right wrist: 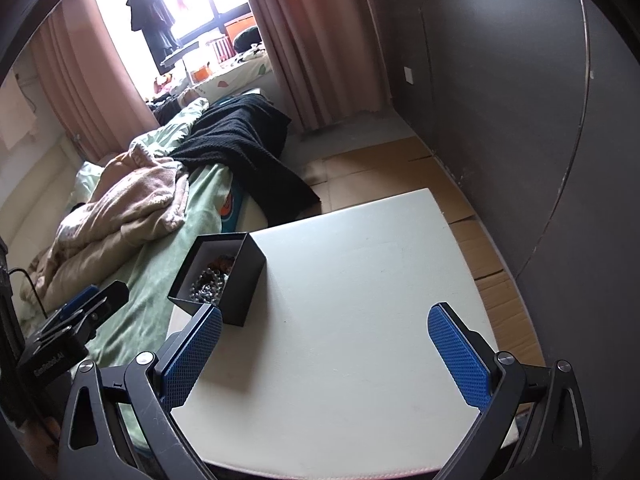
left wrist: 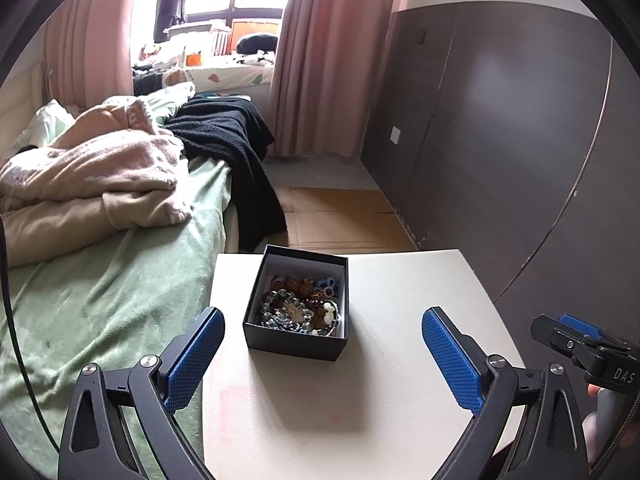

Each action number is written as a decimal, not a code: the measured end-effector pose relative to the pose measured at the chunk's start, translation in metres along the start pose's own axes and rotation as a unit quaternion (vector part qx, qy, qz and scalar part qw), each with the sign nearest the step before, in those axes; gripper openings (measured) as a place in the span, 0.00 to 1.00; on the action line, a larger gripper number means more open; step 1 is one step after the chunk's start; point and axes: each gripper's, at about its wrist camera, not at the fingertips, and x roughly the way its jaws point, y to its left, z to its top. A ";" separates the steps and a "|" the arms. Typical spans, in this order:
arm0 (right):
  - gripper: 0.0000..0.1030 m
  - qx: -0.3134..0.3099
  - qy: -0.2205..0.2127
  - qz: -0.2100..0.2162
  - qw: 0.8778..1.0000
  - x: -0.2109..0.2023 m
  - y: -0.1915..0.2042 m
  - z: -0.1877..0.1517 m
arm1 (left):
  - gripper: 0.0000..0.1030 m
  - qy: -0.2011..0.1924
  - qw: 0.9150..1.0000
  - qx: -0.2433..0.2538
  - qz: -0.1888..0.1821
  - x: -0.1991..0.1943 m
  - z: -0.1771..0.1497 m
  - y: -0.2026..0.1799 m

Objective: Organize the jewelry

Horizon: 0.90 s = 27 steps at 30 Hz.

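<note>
Black card box (left wrist: 296, 336), lidless, white inside, sits at the white worktop's (left wrist: 400, 360) left far edge, piled with tangled beads (left wrist: 302, 308): brown, clear and blue. Left claw (left wrist: 323, 354) hangs spread wide and empty before it. Right claw (right wrist: 325, 356) gapes empty too, box just beside its left finger. Green bed (left wrist: 120, 280) alongside.
</note>
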 end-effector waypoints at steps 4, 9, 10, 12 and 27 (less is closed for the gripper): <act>1.00 0.000 0.000 -0.001 1.000 -0.001 -0.001 -0.002 | 0.96 -0.002 1.000 0.001 -0.002 -0.002 -0.001 -0.001; 1.00 0.008 0.005 -0.007 1.000 -0.001 -0.004 -0.010 | 0.96 -0.003 1.000 0.003 -0.003 -0.003 -0.001 -0.002; 1.00 0.010 0.006 -0.005 1.000 -0.001 -0.005 -0.011 | 0.96 -0.004 1.000 0.003 -0.004 -0.004 -0.001 -0.002; 1.00 0.012 0.005 -0.005 1.000 -0.002 -0.006 -0.013 | 0.96 -0.006 1.000 0.004 -0.005 -0.005 -0.001 -0.002; 1.00 0.011 0.004 -0.004 1.000 -0.001 -0.002 -0.012 | 0.96 -0.012 1.000 0.007 0.003 -0.006 -0.002 0.001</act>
